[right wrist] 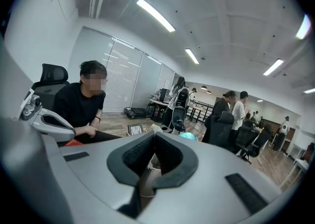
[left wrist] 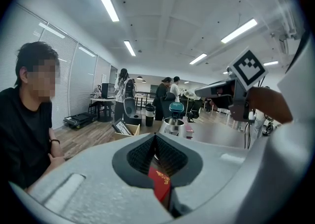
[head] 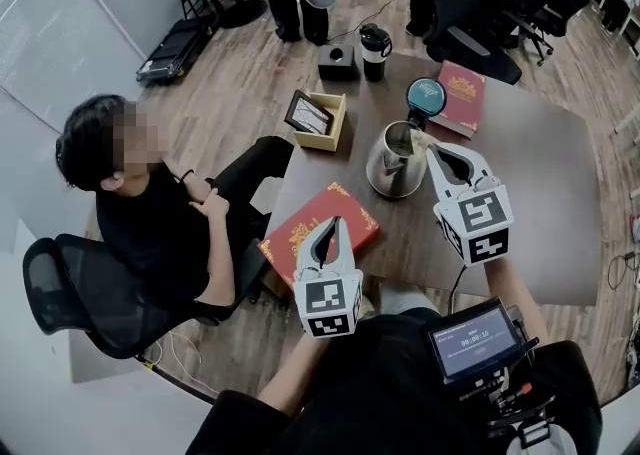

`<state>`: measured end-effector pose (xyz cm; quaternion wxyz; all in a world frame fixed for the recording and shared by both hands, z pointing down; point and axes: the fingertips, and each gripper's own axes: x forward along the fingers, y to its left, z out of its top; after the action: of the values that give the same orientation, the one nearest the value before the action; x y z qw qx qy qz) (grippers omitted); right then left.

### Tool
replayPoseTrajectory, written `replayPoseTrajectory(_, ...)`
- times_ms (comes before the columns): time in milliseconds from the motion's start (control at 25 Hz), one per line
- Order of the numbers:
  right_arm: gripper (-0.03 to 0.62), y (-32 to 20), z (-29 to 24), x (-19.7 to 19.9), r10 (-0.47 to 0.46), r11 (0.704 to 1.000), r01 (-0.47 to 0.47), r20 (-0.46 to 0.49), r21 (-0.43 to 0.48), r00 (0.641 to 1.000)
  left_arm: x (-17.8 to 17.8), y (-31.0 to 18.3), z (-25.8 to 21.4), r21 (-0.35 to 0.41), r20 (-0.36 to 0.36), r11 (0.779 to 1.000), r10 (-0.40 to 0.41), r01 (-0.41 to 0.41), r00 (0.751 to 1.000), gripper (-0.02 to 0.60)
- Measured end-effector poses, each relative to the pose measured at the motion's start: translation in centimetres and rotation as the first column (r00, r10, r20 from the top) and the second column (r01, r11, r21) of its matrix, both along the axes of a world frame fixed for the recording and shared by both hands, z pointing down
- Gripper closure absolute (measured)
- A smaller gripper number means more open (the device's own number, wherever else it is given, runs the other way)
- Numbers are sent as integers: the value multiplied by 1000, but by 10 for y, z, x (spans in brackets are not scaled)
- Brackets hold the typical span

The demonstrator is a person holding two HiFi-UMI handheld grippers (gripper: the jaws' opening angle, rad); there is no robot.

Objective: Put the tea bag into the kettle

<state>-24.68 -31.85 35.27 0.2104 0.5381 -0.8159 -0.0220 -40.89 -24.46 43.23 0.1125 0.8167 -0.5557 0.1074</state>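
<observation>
Left tool (head: 336, 226) idle, jaws together, nothing between them. Right tool (head: 432, 150) clamped on tea bag (head: 419, 137), held at its tips just above open kettle (head: 392, 173). Delivery step in hand. Next move, as judged: lower slightly, release inside rim.

My left grey two-jaw gripper (head: 335, 223) (left wrist: 155, 137) sits low and near my body, pointing forward, jaws closed together with nothing between them. My right grey gripper (head: 432, 150) (right wrist: 153, 137) is farther out on a bare forearm (head: 512, 288), its jaws pinched on a small white tea bag (right wrist: 152, 128) at the tips.
</observation>
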Motion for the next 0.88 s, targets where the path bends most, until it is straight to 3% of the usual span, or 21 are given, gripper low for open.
replayPoseTrajectory(320, 585, -25, -13, 5, 4, 999, -4, -18, 32, 1000, -23, 2, 1, 0, 0, 998, -59, 59, 998, 577)
replayPoseTrajectory(560, 586, -48, 0, 7, 13, 1000, -13, -5, -3, 1000, -41, 2, -5, 6, 1, 994, -108, 108, 994, 577)
replayPoseTrajectory(880, 586, -60, 35, 11, 23, 997, -24, -11, -67, 1000, -39, -5, 2, -17, -4, 993, -119, 119, 993, 577)
